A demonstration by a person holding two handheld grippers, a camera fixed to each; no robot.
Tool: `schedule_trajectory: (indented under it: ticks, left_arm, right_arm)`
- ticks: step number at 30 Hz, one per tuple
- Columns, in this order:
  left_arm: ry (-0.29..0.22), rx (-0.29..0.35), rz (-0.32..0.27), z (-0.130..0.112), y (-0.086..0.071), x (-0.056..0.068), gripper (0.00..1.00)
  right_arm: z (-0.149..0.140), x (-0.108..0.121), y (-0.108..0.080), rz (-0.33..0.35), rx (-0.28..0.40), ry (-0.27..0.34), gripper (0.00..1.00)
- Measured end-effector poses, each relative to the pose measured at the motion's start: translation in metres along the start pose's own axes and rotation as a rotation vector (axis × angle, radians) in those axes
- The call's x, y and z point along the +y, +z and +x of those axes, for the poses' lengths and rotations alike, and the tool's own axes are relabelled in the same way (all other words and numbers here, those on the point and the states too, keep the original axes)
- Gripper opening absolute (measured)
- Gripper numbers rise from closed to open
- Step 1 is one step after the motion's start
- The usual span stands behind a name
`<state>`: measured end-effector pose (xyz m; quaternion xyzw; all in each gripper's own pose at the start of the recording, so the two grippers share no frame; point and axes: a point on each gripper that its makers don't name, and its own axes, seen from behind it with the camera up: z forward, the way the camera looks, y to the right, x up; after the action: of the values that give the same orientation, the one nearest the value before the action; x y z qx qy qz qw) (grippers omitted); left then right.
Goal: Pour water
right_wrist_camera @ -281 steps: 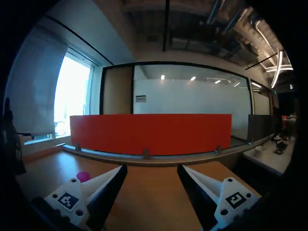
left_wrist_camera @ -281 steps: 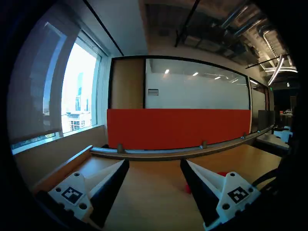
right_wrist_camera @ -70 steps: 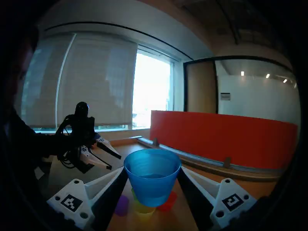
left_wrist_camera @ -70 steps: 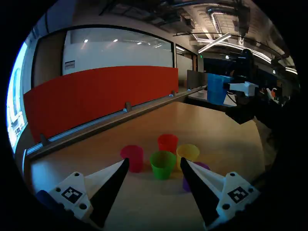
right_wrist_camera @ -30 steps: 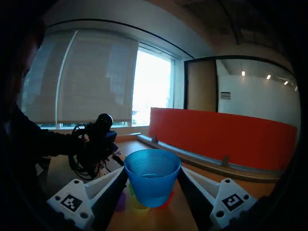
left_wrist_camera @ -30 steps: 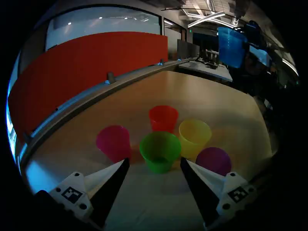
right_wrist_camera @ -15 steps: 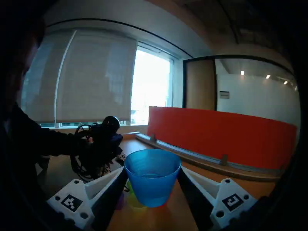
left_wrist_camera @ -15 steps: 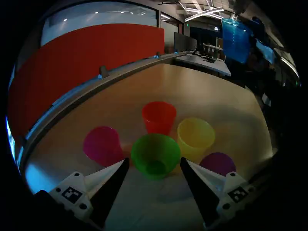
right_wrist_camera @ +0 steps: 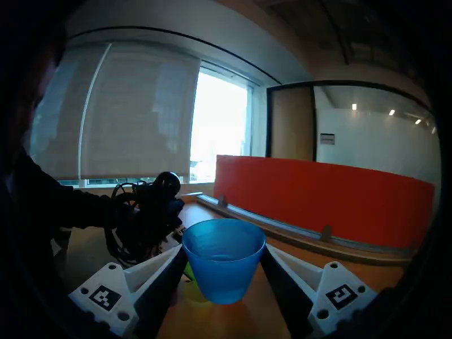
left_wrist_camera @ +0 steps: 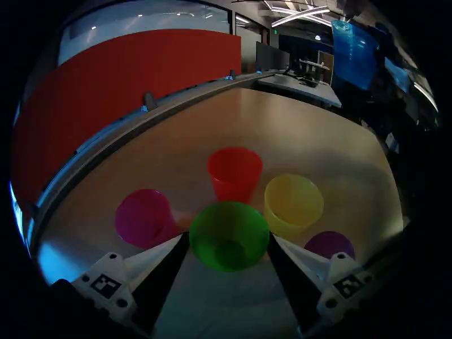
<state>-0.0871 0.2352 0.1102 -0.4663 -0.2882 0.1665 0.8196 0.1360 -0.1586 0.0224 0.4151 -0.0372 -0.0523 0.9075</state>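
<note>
Left gripper view: the left tool (left_wrist_camera: 226, 257) stands wide, its fingers flanking the translucent green plastic cup (left_wrist_camera: 229, 236) on the wooden bench (left_wrist_camera: 316, 130). I cannot tell whether they touch its rim. The red plastic cup (left_wrist_camera: 234, 172), yellow plastic cup (left_wrist_camera: 294, 199), magenta plastic cup (left_wrist_camera: 144, 217) and purple plastic cup (left_wrist_camera: 329, 244) crowd close, so a skewed closing could knock a neighbour.

Right gripper view: the right tool (right_wrist_camera: 223, 251) clamps the translucent blue plastic cup (right_wrist_camera: 224, 271), upright with water inside and lifted clear of the bench. A hasty tilt would probably splash past the target, and a slack squeeze on the tapered wall could drop it.
</note>
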Motion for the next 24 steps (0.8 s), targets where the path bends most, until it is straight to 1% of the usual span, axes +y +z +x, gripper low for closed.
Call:
schedule_trajectory:
  ticks: [3,8,12,19,24]
  left_arm:
    - [0.000,0.002,0.002,0.000,0.000,0.000,0.88]
    - [-0.014,0.008,-0.005,-0.001,-0.002,0.000,0.87]
    - [-0.028,0.025,-0.005,0.001,-0.007,-0.002,0.87]
    - [-0.044,0.076,0.005,0.012,-0.025,0.001,0.87]
    - [-0.052,0.141,0.024,0.026,-0.043,0.003,0.87]
  right_arm:
    - [0.000,0.000,-0.001,-0.001,-0.001,0.000,0.90]
    - [-0.001,0.001,-0.001,-0.002,-0.002,0.000,0.90]
    - [0.000,0.001,0.000,-0.002,-0.003,0.001,0.90]
    - [0.002,-0.003,0.002,0.005,-0.007,0.001,0.90]
    - [0.003,-0.007,0.006,0.014,-0.013,0.003,0.90]
